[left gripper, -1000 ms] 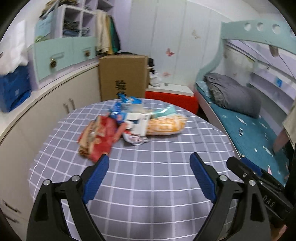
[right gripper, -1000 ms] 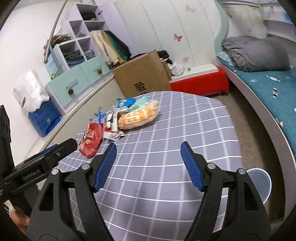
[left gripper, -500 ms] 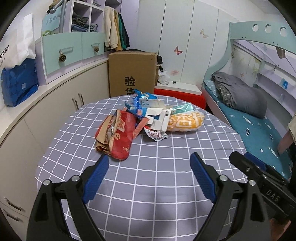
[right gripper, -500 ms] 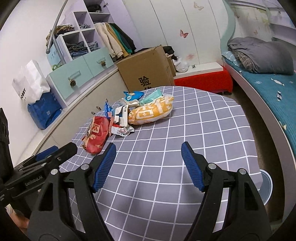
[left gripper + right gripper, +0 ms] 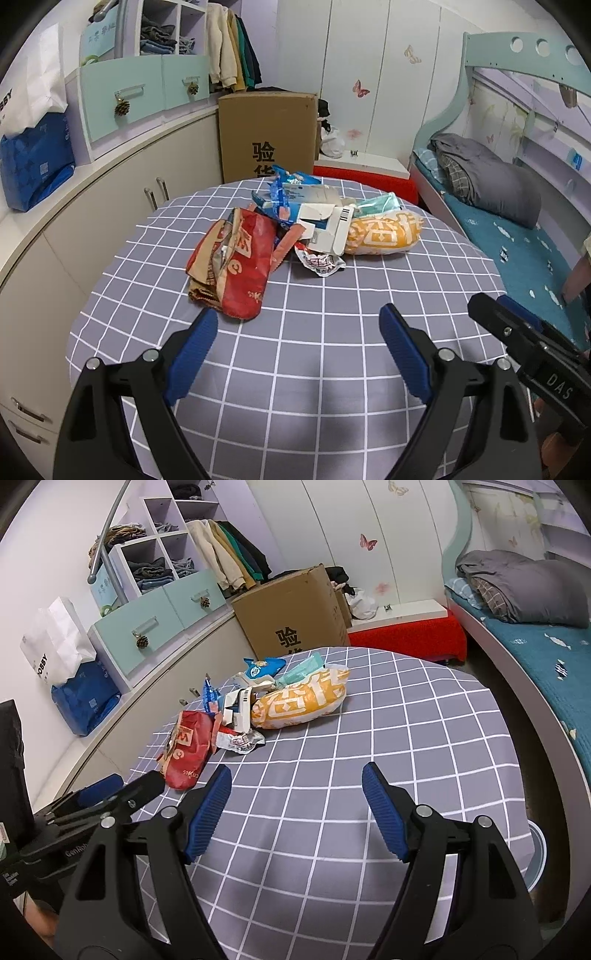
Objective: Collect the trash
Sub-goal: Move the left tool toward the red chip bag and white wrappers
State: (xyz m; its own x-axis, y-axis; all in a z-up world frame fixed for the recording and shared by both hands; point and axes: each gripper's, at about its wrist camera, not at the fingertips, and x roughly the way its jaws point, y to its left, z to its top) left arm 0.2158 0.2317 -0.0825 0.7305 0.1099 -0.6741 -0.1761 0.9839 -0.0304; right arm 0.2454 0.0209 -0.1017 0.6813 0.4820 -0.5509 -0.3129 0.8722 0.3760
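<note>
A heap of trash lies on the table with a grey checked cloth: a red snack bag, an orange-yellow bag, a white carton, blue wrappers and a small silver-red wrapper. My left gripper is open and empty, just short of the red bag. My right gripper is open and empty, nearer than the orange-yellow bag and red bag. Each gripper shows at the edge of the other's view.
A cardboard box stands behind the table. White cabinets with teal drawers run along the left, with a blue bag on top. A bed with a grey pillow is on the right. A round bin sits on the floor.
Both grippers have tilted and moved closer to the trash heap, which now looks larger and nearer. Both stay open and empty.
</note>
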